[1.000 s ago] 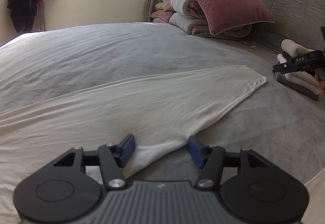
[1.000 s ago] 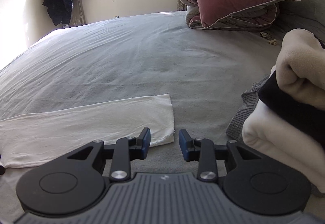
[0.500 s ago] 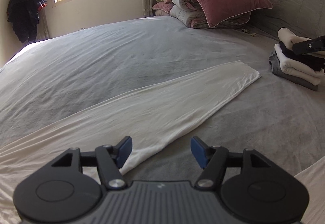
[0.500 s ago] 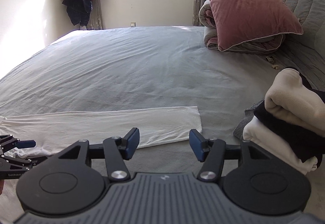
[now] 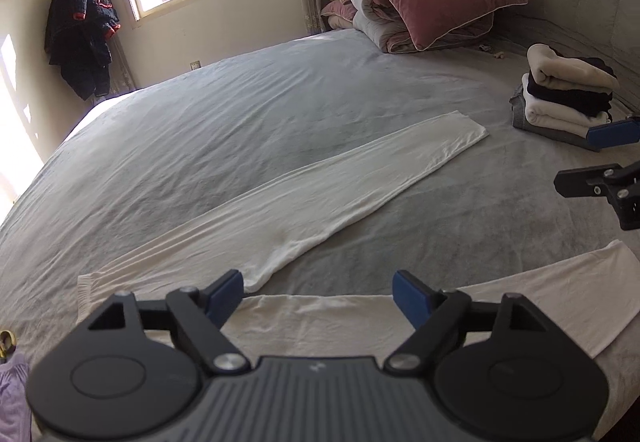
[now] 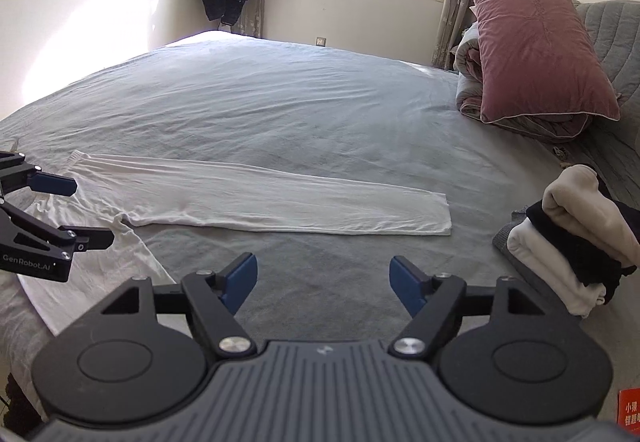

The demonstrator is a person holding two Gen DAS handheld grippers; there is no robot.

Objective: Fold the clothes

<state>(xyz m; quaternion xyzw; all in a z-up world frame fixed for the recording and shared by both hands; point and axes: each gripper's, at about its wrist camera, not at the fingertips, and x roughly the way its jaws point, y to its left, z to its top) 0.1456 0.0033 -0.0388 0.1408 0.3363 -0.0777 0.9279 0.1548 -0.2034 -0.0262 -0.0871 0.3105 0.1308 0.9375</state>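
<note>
Sunlit grey bed filled the right wrist view. At left edge, the left gripper stood spread and empty, its jaws just opened. White trousers lay flat across the middle: thin, soft, likely light and floppy, best pinched at waistband and cuffs. Lower centre, the right gripper likewise just opened, held nothing.

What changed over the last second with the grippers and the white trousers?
Both grippers pulled back and up from the white trousers. The left gripper and right gripper have just been opening, with nothing between their fingers. The trousers remain spread on the bed; the folded stack is unchanged.
</note>
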